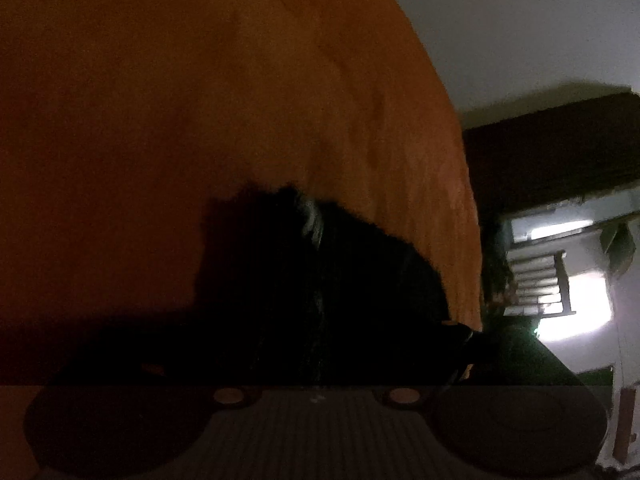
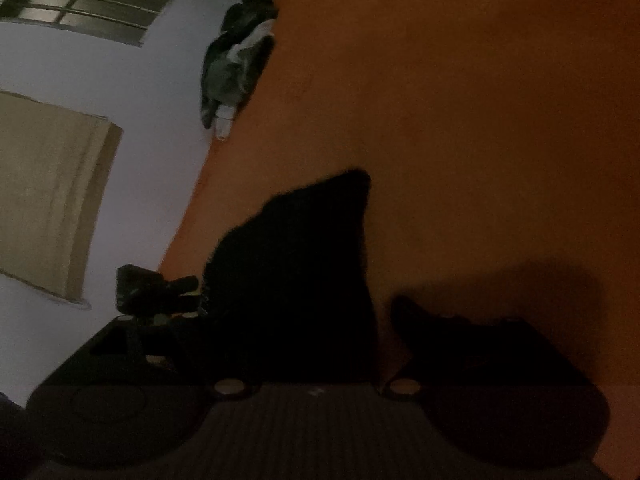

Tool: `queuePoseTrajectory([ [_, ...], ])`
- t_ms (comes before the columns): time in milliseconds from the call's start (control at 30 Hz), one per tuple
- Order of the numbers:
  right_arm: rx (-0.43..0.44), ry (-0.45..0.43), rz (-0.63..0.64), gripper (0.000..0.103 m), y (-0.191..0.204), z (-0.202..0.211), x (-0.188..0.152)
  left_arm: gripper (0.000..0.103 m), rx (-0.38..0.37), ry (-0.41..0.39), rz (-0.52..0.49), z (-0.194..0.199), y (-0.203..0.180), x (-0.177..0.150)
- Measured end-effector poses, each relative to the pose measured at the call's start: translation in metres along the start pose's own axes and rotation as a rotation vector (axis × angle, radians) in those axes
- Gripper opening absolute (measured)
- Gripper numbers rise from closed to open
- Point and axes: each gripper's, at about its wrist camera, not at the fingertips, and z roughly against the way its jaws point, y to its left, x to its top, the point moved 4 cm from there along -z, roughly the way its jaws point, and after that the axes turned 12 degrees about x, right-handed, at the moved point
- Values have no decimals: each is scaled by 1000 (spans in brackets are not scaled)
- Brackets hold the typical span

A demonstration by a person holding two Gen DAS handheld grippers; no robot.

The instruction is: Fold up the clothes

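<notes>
Left wrist view very dim: black garment [image 1: 320, 280] a dark mass on the orange surface [image 1: 200, 100], folds unreadable, near edge cut off by the left gripper [image 1: 316, 352], jaws apart, empty. Right wrist view: same garment [image 2: 296, 280] between spread fingers of the right gripper [image 2: 316, 352], untouched; another pile of clothes [image 2: 240, 56] at the surface's far edge.

Readable text: none in either view.
Labels, brands, numbers, signs: none legible; both views dark and blurred.
</notes>
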Motion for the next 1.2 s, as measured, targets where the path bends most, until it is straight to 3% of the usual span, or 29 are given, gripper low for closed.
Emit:
queuePoseTrajectory([
  [100,31,-29,-12,82,-2,-8,24,87,-46,-26,14,0,4,18],
  [200,57,-6,21,82,-5,-26,39,85,-48,7,25,-12,9,25],
  [300,55,25,40,78,-6,-50,46,80,-17,-9,-44,-18,-1,29],
  [333,51,28,56,69,-4,-54,46,72,-2,-21,-61,-21,-4,30],
  [367,36,25,71,53,-4,-58,44,48,17,-32,-79,-26,-9,30],
  [400,22,23,87,40,-3,-61,43,18,31,-42,-94,-30,-11,30],
  [433,9,18,102,14,-1,-63,41,15,29,-45,-100,-29,-7,28],
  [567,-16,-36,174,14,21,-53,32,12,18,-84,-140,-14,-11,25],
  [700,-55,-96,258,14,55,-36,33,12,-52,-110,-201,4,-29,42],
  [833,-203,-112,387,14,78,-18,46,12,-79,-103,-286,0,-51,80],
  [1067,-384,-188,412,14,90,-4,113,12,-59,-90,-435,-31,-114,163],
  [1200,-494,-225,403,14,101,3,157,12,-31,-73,-500,-49,-169,213],
])
